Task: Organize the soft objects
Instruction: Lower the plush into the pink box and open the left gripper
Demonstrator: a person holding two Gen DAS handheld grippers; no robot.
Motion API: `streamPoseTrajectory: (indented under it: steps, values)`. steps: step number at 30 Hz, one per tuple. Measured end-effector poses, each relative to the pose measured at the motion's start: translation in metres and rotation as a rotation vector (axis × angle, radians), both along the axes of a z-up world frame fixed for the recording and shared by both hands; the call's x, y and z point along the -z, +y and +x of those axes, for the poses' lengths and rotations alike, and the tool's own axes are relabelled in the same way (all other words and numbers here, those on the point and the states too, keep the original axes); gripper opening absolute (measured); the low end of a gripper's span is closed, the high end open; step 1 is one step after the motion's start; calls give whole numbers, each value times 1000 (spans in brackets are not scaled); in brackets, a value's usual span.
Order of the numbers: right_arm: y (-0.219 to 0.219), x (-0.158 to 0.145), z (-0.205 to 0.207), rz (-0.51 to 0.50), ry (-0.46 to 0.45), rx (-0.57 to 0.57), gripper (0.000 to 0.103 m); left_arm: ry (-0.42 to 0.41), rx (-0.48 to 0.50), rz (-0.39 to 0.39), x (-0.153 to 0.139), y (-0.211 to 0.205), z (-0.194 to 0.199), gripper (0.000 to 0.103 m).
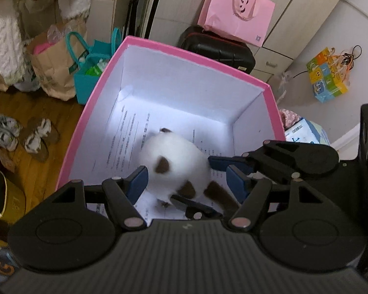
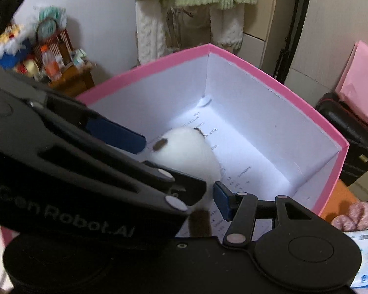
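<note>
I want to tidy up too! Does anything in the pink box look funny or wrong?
Not really. The white plush toy with brown patches sits inside the pink box, on printed paper sheets lining the bottom. Paper under a toy is a bit unusual, but nothing looks spilled or broken.

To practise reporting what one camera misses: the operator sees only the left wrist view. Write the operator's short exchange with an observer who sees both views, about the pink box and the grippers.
Operator: What stands near the pink box that I miss?
Observer: A small wooden stand crowded with bottles, beyond its far-left rim.
Operator: Is the left gripper marked anywhere?
Observer: Yes, pale lettering runs along the outside of its body.
</note>
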State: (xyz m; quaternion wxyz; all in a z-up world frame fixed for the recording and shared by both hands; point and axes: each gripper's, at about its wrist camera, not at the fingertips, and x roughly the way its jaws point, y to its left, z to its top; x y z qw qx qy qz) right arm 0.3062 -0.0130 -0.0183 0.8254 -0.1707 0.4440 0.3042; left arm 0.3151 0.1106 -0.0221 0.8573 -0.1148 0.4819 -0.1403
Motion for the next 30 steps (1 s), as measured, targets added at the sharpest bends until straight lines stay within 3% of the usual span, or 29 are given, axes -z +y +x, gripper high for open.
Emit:
streamPoseTrajectory:
  steps: [3,17,30]
  values:
    - [0,-4,-1,-5,-10,3,61,-15,-11,6,-4,2,-5,70]
    - [-28,-46,-51,7,-117,17,66,-268,110,161,-67,-11,-87,75]
    - [-62,-90,-117,30,-207,23,67,-366,200,238,-113,-36,-163,76]
